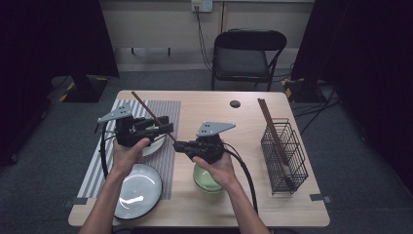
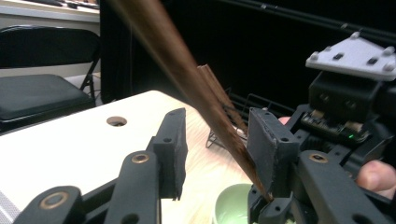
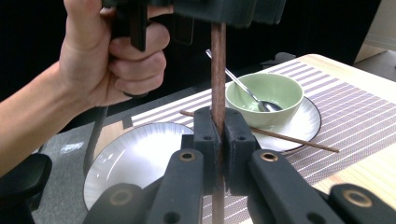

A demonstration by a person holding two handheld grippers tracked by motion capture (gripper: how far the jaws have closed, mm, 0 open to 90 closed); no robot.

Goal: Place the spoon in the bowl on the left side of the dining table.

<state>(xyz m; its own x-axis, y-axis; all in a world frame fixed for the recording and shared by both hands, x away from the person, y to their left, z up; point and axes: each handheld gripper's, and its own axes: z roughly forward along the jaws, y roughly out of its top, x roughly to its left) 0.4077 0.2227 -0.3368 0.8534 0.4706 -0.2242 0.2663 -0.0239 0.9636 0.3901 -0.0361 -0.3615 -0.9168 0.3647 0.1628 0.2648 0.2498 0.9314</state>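
Step in hand, as I read it: a handover of one brown chopstick (image 3: 217,70) from the left gripper (image 2: 215,140) to the right gripper (image 3: 217,135). In the right gripper view the right jaws are pressed together on the stick's lower part; the stick rises upright from them toward the left gripper above. In the left gripper view the left jaws stand spread, the stick passing between them, close against one pad and clear of the other; looks like a release. In the high view the stick slants up and away over the striped placemat (image 1: 168,109), held above the table (image 1: 219,204), touching nothing else.

Next move, a judgement: left gripper backs off without knocking the stick, then the right carries it somewhere. Likely either to the wire basket or down beside its mate. The single pinch near one end could let the stick swing.

Containers, largest first:
- wire basket (image 1: 287,168), right side of table: more brown chopsticks (image 1: 272,126) leaning out of it
- white plate (image 3: 140,158), near edge: bare
- smaller white plate (image 3: 306,116) on the placemat: bears a green bowl (image 3: 266,93) and a second chopstick (image 3: 299,140) lying across it
- that green bowl: a metal spoon (image 3: 247,91), handle leaning on the rim
- second green bowl (image 1: 207,183), under the right hand: contents hidden
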